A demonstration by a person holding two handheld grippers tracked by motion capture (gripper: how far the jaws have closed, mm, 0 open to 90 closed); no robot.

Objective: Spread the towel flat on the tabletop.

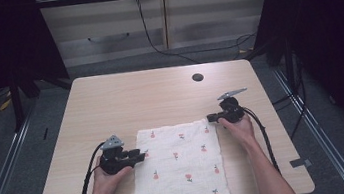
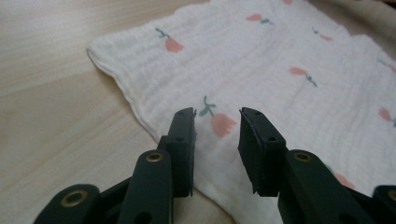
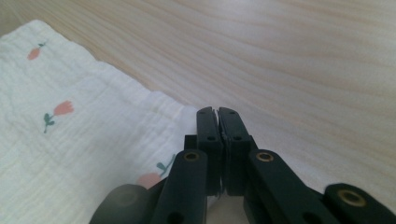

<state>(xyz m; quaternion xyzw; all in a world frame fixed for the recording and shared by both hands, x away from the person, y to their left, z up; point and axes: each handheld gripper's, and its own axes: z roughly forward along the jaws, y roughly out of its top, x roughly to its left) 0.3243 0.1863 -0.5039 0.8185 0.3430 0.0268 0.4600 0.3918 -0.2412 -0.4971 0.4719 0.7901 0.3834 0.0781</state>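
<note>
While right gripper (image 3: 217, 114) pinches cloth (image 1: 181, 164) corner, left gripper (image 2: 217, 123) gapes — edge-side.

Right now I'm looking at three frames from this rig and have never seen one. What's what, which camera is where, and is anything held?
There is no robot arm here. A person sits at a wooden table and holds a two-jaw tool in each hand.

The wide picture comes from a fixed camera above the person, looking forward and down. The other two come from small cameras riding on each tool, looking along its black jaws.

On the table lies a white cloth printed with small pink flowers, spread flat.

The left hand-held gripper sits at the cloth's left edge with its jaws apart, over a flower; it grips nothing yet.

The right hand-held gripper is at the cloth's far right corner with its jaws closed. The corner seems pinched between them, but the contact itself is hidden.
</note>
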